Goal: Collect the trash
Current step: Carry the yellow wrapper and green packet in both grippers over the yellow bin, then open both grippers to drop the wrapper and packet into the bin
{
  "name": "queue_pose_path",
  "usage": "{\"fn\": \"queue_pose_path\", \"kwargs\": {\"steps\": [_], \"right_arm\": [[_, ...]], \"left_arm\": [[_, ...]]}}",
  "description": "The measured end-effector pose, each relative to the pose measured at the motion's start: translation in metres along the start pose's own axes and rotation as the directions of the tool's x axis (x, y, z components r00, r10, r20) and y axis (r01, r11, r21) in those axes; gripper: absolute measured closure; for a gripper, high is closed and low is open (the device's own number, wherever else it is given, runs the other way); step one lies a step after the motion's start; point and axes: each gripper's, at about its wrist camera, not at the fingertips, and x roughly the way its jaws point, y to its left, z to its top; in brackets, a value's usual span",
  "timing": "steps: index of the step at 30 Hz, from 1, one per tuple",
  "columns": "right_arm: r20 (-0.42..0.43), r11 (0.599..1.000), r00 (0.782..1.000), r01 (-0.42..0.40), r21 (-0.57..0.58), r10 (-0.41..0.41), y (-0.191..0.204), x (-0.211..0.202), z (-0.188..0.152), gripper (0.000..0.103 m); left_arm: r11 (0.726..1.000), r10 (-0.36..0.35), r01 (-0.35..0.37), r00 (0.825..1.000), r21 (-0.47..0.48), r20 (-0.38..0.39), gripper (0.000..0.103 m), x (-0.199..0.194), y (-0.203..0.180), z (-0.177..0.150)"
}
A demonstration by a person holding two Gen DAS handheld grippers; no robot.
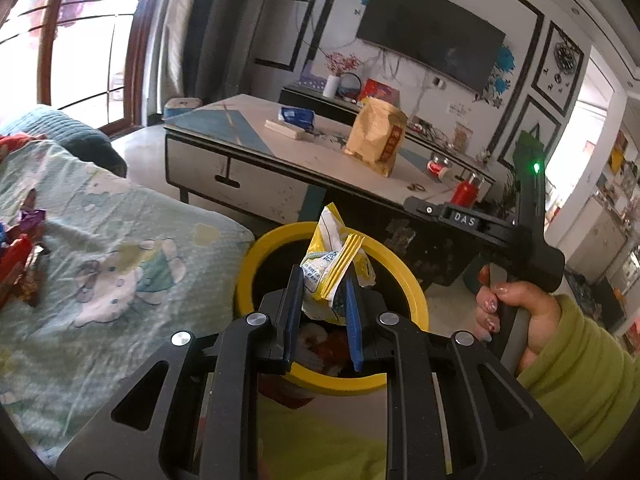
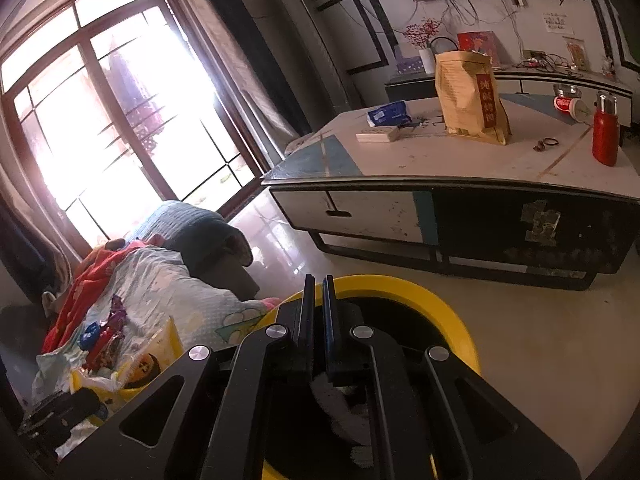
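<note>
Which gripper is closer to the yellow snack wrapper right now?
Left. The left gripper is shut on the yellow snack wrapper above the yellow bin; the right gripper, shut and empty, doesn't touch it.

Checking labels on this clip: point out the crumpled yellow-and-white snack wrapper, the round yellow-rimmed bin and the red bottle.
crumpled yellow-and-white snack wrapper (image 1: 334, 264), left wrist view, crinkled middle.
round yellow-rimmed bin (image 2: 404, 286), right wrist view, far rim.
red bottle (image 2: 605, 136), right wrist view, body.

1. Premises: a lived-in home, living room.
2. Wall-mounted television at upper centre, above a low media cabinet.
3. Coffee table at centre, carrying household items.
4. Sofa with patterned cover at left.
5. Large curtained window at upper left.
</note>
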Motion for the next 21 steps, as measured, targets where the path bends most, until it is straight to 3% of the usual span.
{"fn": "queue_pose_path", "kwargs": {"steps": [13, 18, 21], "right_arm": [[-0.076, 0.998, 0.997, 0.026, 0.056, -0.022, -0.024, 0.021, -0.008, 0.098], [-0.101, 0.997, 0.994, 0.034, 0.070, -0.027, -0.030, 0.027, -0.012, 0.098], [-0.110, 0.996, 0.993, 0.038, 0.078, -0.030, -0.032, 0.029, -0.012, 0.098]], "left_arm": [[0.999, -0.002, 0.009, 0.989, 0.044, -0.148, 0.088, 0.076, -0.013, -0.019], [0.998, -0.009, 0.020, 0.986, 0.061, -0.165, 0.088, 0.094, -0.020, -0.016], [0.998, -0.007, 0.016, 0.987, 0.053, -0.158, 0.078, 0.095, -0.020, -0.011]]}}
